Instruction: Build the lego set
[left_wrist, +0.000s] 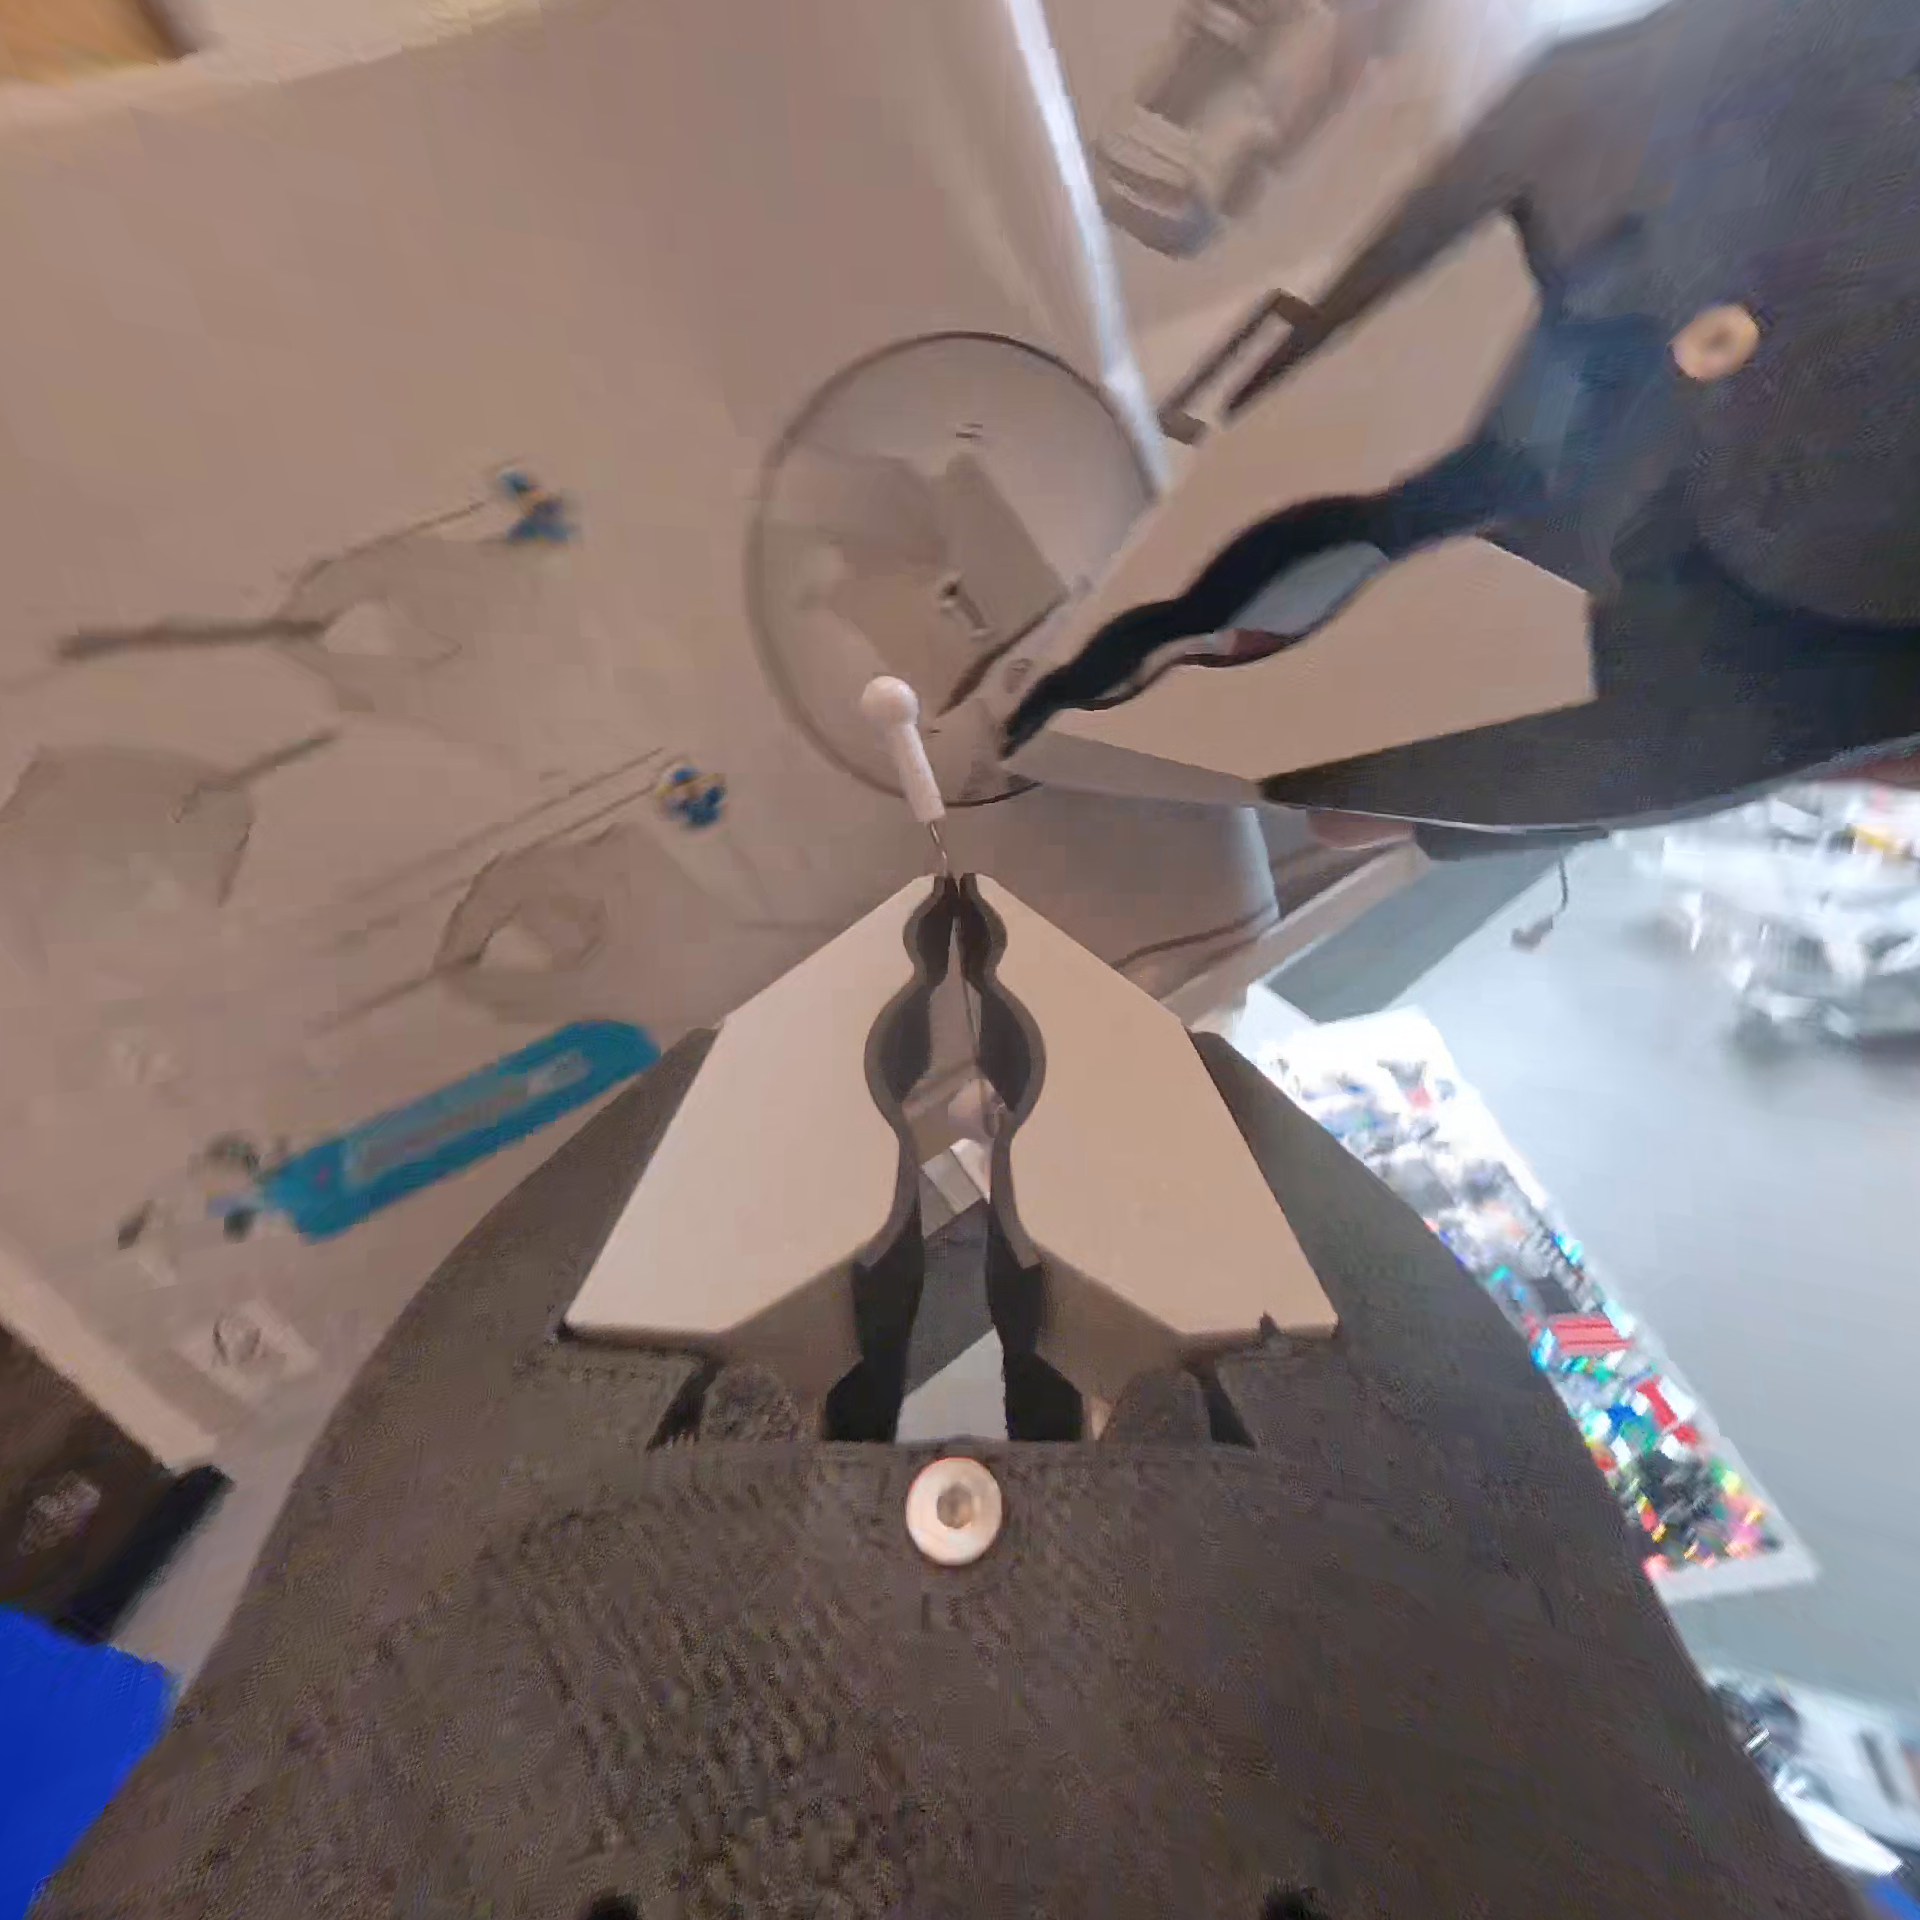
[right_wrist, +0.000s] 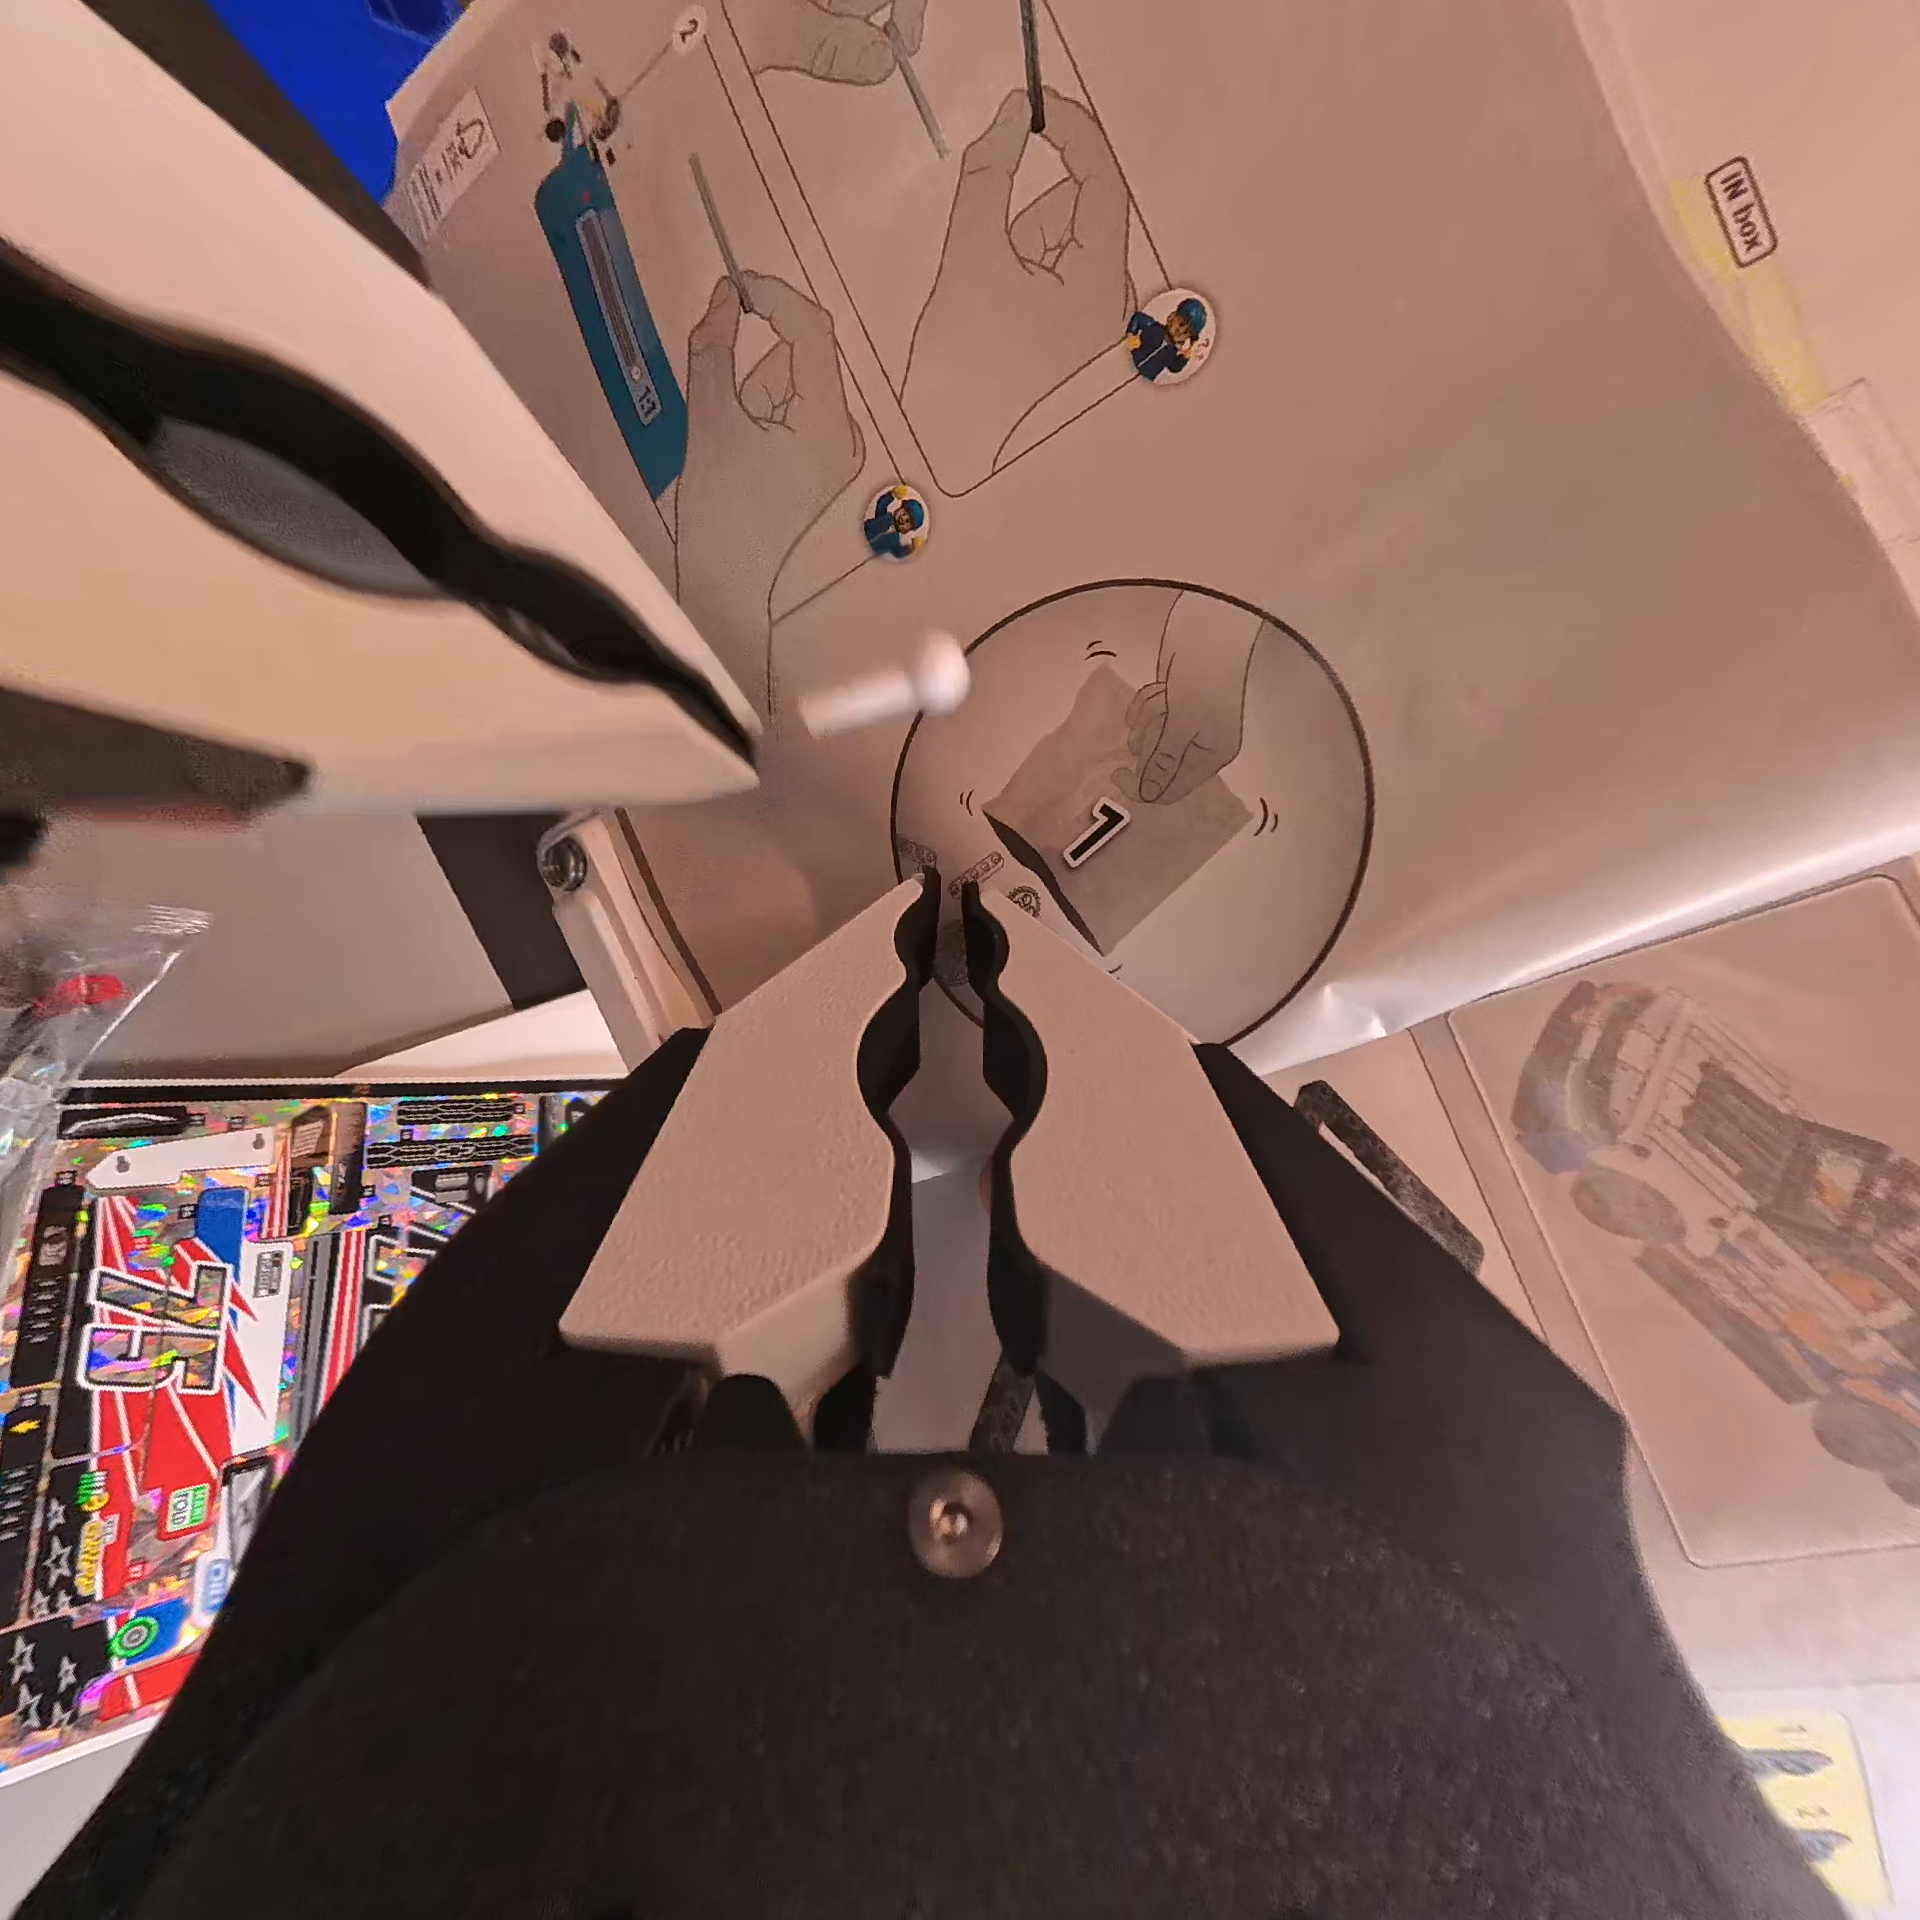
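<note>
The instruction booklet page (right_wrist: 1455, 520), with hand drawings and a circled picture, stands lifted in front of both grippers; it also shows in the left wrist view (left_wrist: 520, 312). My right gripper (right_wrist: 943, 883) is shut, its tips pinching the page's lower edge at the circle; it shows in the left wrist view (left_wrist: 1003, 743) too. My left gripper (left_wrist: 954, 881) is shut on a thin wire that carries a small white ball-ended piece (left_wrist: 899, 748) just beyond its tips. In the right wrist view, that piece (right_wrist: 888, 691) hangs by the left gripper (right_wrist: 743, 743).
A holographic sticker sheet (right_wrist: 156, 1351) lies on the grey table (left_wrist: 1558, 1039) at the lower left. A clear bag of parts (right_wrist: 62, 987) lies beside it. A sheet with a car picture (right_wrist: 1714, 1195) lies to the right. A blue box (right_wrist: 312, 62) stands behind.
</note>
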